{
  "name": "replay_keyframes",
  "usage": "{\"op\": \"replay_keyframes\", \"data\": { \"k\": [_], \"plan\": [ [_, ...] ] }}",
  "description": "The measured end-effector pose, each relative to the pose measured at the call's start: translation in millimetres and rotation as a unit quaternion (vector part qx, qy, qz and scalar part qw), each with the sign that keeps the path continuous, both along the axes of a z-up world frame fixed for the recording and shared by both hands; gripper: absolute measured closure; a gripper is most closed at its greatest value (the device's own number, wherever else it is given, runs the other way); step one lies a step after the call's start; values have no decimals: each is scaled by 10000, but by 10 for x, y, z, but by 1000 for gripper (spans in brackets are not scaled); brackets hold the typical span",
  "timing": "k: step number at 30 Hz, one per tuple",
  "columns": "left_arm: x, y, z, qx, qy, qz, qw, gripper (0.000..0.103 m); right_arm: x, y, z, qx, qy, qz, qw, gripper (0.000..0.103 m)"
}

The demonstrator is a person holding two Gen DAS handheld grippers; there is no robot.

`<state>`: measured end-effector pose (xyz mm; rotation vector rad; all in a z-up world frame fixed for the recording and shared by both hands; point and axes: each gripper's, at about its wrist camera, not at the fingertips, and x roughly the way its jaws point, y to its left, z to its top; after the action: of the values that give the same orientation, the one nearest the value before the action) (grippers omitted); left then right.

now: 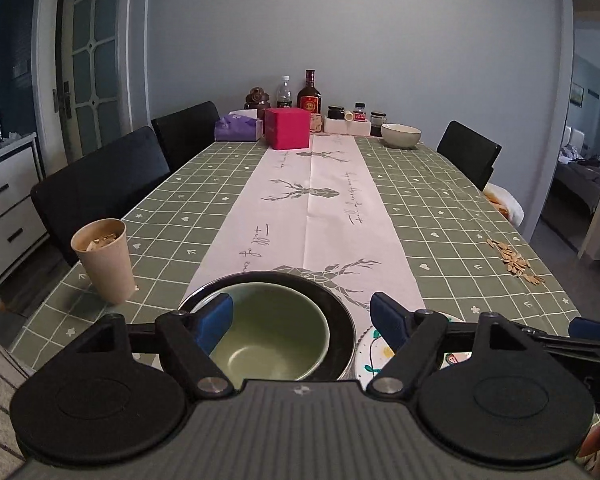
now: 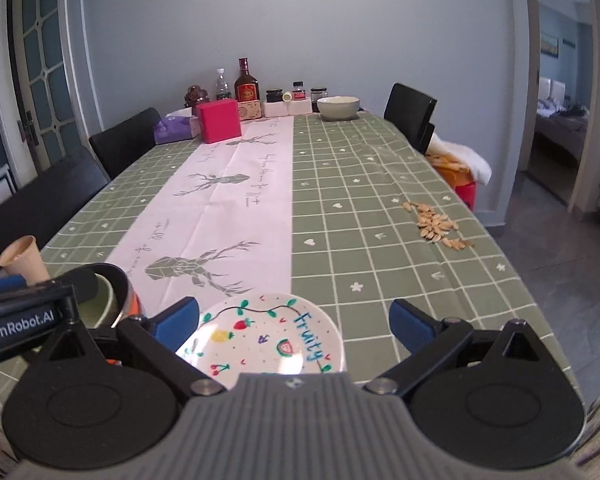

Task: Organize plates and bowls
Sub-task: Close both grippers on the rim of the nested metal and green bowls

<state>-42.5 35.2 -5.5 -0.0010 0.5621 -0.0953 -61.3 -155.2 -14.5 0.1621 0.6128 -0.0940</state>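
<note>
Left wrist view: the left gripper (image 1: 302, 316) hangs over a green bowl (image 1: 269, 336) that sits inside a black bowl (image 1: 336, 300) at the near end of the worktop (image 1: 440, 208). Its jaws are wide apart and grip nothing. A paper cup (image 1: 103, 260) stands to the left. Another pale bowl (image 1: 400, 135) rests far away at the back, beside a red box (image 1: 287, 128).

Right wrist view: the right gripper (image 2: 295, 322) hangs over a white plate (image 2: 259, 336) with painted fruit on it. The plate lies flat on the worktop, just beside the two stacked bowls. These jaws are also wide apart, not touching the plate. Some seeds (image 2: 436, 224) lie in a small pile to the right.
</note>
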Motion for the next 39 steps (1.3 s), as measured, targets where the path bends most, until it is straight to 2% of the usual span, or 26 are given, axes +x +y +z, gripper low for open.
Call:
{"op": "replay_keyframes", "data": {
  "k": [4,7,10,11,15,21,25,27,30,33,36,39],
  "plan": [
    [-28,60,28,125,-63,68,9999,11,-1,-82,-11,63,2,-37,10000,4],
    [29,178,15,161,174,164,9996,11,29,-190,-37,611,23,230,9979,6],
    [43,393,-17,-172,327,363,9987,11,72,-129,-71,994,82,584,9933,9],
    [51,470,-34,-260,369,449,9980,11,105,-91,-94,1083,129,626,9921,13],
    [101,653,-121,-268,546,642,9961,11,219,88,-153,1410,297,814,9862,18],
    [186,842,-292,-626,1084,585,9904,11,466,419,-209,1705,559,1010,9786,21],
    [220,894,-344,-910,1296,467,9863,11,656,530,-289,2245,994,1155,9625,31],
    [236,907,-363,-1013,1362,465,9844,11,734,594,-292,2216,1099,1150,9621,33],
    [270,936,-392,-1131,1474,471,9815,11,851,665,-296,1931,1200,1079,9678,34],
    [345,953,-420,-1240,1675,496,9768,8,967,678,-338,1988,1367,1089,9643,37],
    [465,995,-511,-1561,2018,528,9655,8,1082,766,-379,1915,1594,1221,9607,43],
    [559,1041,-611,-1842,2294,547,9542,8,1162,849,-417,1723,1735,1183,9624,44]
  ]
}}
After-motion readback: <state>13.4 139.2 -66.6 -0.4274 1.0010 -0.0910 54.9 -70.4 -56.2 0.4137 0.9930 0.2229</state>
